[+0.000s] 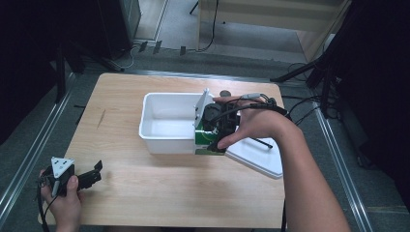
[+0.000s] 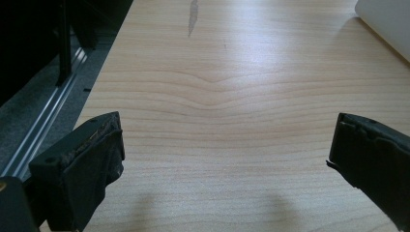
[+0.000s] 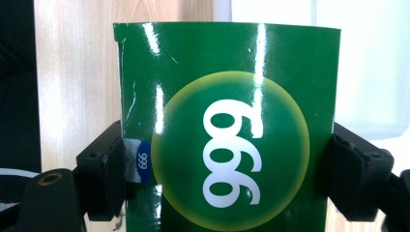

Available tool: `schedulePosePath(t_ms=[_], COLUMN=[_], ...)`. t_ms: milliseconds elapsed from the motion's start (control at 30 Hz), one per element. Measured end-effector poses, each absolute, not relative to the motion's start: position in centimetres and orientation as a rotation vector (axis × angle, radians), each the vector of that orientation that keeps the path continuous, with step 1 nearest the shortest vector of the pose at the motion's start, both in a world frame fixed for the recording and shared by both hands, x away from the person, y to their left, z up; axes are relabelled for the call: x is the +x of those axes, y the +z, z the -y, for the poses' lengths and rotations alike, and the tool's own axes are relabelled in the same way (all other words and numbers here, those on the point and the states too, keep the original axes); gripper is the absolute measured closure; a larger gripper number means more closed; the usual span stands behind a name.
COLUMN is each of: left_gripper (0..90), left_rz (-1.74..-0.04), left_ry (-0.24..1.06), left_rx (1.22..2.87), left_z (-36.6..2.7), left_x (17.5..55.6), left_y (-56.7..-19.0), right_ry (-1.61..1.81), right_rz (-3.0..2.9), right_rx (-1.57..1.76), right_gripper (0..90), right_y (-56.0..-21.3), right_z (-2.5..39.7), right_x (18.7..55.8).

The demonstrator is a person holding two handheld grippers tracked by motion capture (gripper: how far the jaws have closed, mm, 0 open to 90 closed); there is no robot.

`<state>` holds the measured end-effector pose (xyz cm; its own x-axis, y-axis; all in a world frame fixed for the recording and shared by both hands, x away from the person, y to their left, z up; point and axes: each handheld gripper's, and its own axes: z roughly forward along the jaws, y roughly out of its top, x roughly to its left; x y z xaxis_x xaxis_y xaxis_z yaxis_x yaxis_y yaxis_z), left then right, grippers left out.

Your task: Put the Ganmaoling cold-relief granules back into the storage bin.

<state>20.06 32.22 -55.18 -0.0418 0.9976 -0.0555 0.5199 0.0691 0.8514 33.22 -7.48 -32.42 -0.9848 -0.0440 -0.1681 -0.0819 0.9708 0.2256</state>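
A glossy green box (image 3: pixel 227 125) printed with a yellow circle and white "999" sits between the jaws of my right gripper (image 3: pixel 227 169), which is shut on its two sides. From above, that green box (image 1: pixel 205 141) is held at the right end of a white plastic bin (image 1: pixel 167 121), just over its rim. My left gripper (image 1: pixel 92 176) rests low at the table's front left corner, held in a hand. Its jaws stand wide open over bare wood (image 2: pixel 227 145) with nothing between them.
A white lid (image 1: pixel 258 157) lies flat on the table to the right of the bin, under my right forearm. The wooden table (image 1: pixel 159 193) has metal rails along both sides. A small dark round object (image 1: pixel 225 93) sits behind the bin.
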Motion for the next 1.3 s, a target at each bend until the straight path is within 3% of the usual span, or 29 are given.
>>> schedulePosePath(t_ms=[567,1300], left_gripper=[0.0,0.0], left_rz=[-1.657,-1.659], left_ry=[0.866,0.848], left_rx=[1.535,1.523], left_z=[-32.3,-32.4], left_x=[20.1,20.0], left_y=[-55.2,-55.2], right_ry=[0.357,0.354], right_rz=[-2.918,-2.867], right_rx=[-0.081,-0.115], right_gripper=[16.4,16.2], right_y=[-31.4,-33.4], right_z=[5.9,3.7], right_x=[36.2,40.1])
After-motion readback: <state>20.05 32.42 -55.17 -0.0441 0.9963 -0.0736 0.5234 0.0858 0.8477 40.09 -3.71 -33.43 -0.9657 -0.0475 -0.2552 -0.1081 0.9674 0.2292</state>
